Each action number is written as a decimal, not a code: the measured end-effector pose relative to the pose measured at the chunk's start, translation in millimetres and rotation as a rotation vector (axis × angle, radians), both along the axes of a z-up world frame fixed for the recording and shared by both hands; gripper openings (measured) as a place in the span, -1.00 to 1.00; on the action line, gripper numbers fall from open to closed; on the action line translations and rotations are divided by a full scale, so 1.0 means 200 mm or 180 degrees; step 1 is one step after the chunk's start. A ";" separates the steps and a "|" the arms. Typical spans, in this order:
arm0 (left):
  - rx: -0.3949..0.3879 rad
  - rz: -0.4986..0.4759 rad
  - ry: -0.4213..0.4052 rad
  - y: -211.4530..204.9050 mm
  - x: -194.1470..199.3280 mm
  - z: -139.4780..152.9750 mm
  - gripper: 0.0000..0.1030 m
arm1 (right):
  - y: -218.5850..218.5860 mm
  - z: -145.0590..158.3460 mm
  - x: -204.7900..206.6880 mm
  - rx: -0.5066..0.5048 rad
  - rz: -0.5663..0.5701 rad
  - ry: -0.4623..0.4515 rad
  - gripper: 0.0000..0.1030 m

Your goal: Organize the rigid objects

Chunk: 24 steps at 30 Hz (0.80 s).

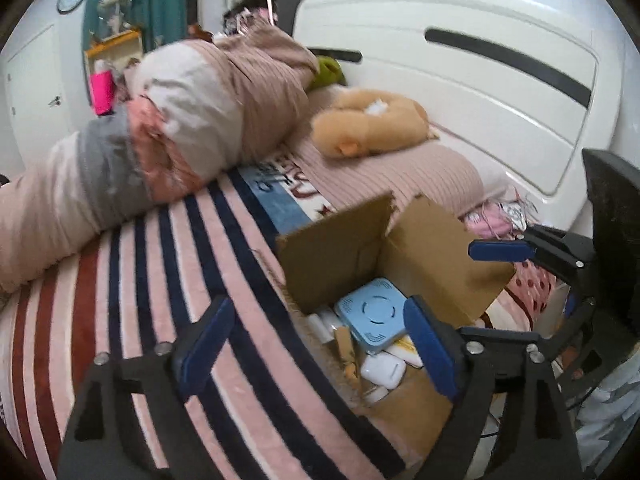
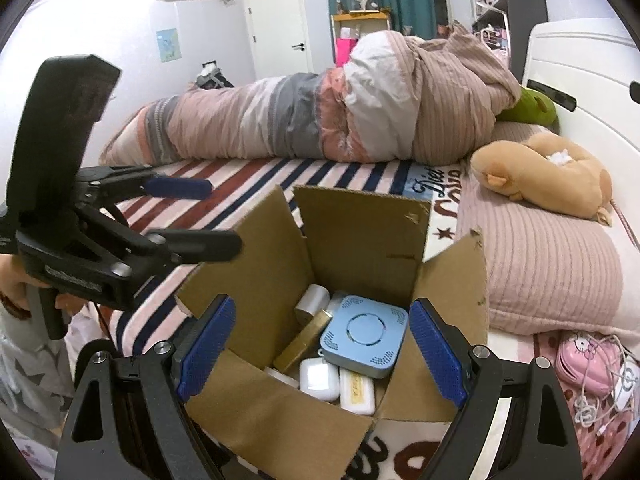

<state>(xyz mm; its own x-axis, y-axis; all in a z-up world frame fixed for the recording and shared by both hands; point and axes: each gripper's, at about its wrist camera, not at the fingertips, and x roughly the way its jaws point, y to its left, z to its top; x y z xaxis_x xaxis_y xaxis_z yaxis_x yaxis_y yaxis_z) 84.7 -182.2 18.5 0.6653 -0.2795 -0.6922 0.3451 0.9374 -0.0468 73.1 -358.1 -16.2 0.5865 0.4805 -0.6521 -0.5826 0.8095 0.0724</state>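
Setting: a cardboard box [image 2: 360,248] stands open on a bed [image 2: 256,176] with a striped blanket, flaps up, next to a ribbed pink pillow [image 2: 540,264].
Task things: the rigid objects already lie inside the box, in a loose heap: a flat blue square device [image 2: 365,335] on top, a white case [image 2: 319,379] and a cream bar [image 2: 357,393] just in front of it, a gold bar [image 2: 305,345] slanting at its left, a silvery cylinder [image 2: 314,302] behind.
Right gripper [image 2: 322,356]: fingers spread wide, nothing between them, poised above the box mouth looking straight down into the heap.
Left gripper [image 1: 316,354]: fingers also released and empty, off to the box's left side over the blanket; the box sits ahead and to its right.
Key relation: the blue device lies directly below and between the right fingers, flat, with its edges slightly turned against the finger line; the right gripper is clearly the nearer one.
Judgement: the sorting looks largely done; any further reach into the box would suit the right hand, descending between the flaps.
Loose nearby: a pink Hello Kitty item [image 2: 585,358] with white cable lies beside the box.
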 end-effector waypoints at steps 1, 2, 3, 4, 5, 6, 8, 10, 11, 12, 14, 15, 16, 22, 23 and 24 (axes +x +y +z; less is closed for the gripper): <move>-0.0019 0.0029 -0.0038 0.03 -0.02 0.01 0.76 | 0.01 0.01 0.00 0.0024 0.0046 -0.0019 0.70; -0.0038 0.0054 -0.0071 0.04 -0.03 0.02 0.84 | 0.01 0.01 0.00 0.0045 0.0080 -0.0033 0.72; -0.0081 0.0096 -0.0132 0.07 -0.05 0.04 0.87 | 0.02 0.02 0.00 0.0071 0.0115 -0.0056 0.73; -0.0112 0.0123 -0.0169 0.09 -0.07 0.05 0.96 | 0.02 0.03 0.00 0.0098 0.0149 -0.0083 0.77; -0.0165 0.0177 -0.0237 0.12 -0.09 0.06 0.99 | 0.03 0.04 0.00 0.0135 0.0189 -0.0129 0.85; -0.0193 0.0226 -0.0284 0.14 -0.11 0.06 0.99 | 0.03 0.05 -0.01 0.0164 0.0216 -0.0171 0.91; -0.0235 0.0409 -0.0407 0.20 -0.15 0.07 0.99 | 0.03 0.07 -0.02 0.0253 0.0261 -0.0304 1.00; -0.0251 0.0614 -0.0505 0.24 -0.18 0.07 0.99 | 0.03 0.08 -0.03 0.0333 0.0306 -0.0388 1.00; -0.0257 0.0723 -0.0548 0.26 -0.20 0.06 0.99 | 0.03 0.09 -0.04 0.0375 0.0338 -0.0425 1.00; -0.0270 0.0838 -0.0584 0.29 -0.21 0.06 0.99 | 0.03 0.10 -0.04 0.0401 0.0363 -0.0452 1.00; -0.0317 0.0998 -0.0613 0.34 -0.24 0.05 0.99 | 0.05 0.10 -0.06 0.0429 0.0423 -0.0514 1.00; -0.0348 0.1061 -0.0618 0.37 -0.24 0.04 0.99 | 0.06 0.10 -0.07 0.0429 0.0447 -0.0536 1.00; -0.0363 0.1122 -0.0622 0.40 -0.25 0.02 0.99 | 0.07 0.10 -0.08 0.0425 0.0489 -0.0567 1.00; -0.0288 0.1292 -0.0590 0.48 -0.26 -0.03 0.99 | 0.13 0.10 -0.13 0.0413 0.0595 -0.0667 1.00; -0.0290 0.1297 -0.0586 0.48 -0.26 -0.03 0.99 | 0.13 0.10 -0.13 0.0415 0.0600 -0.0668 1.00; -0.0291 0.1305 -0.0587 0.49 -0.26 -0.04 0.99 | 0.14 0.10 -0.13 0.0418 0.0601 -0.0667 1.00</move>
<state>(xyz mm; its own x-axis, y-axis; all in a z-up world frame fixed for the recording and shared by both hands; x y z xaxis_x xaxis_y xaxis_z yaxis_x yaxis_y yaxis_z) 32.9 -83.7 11.3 0.8435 -0.0219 -0.5367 -0.0430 0.9932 -0.1082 47.2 -330.5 2.8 0.5940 0.6658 -0.4516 -0.7351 0.6772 0.0316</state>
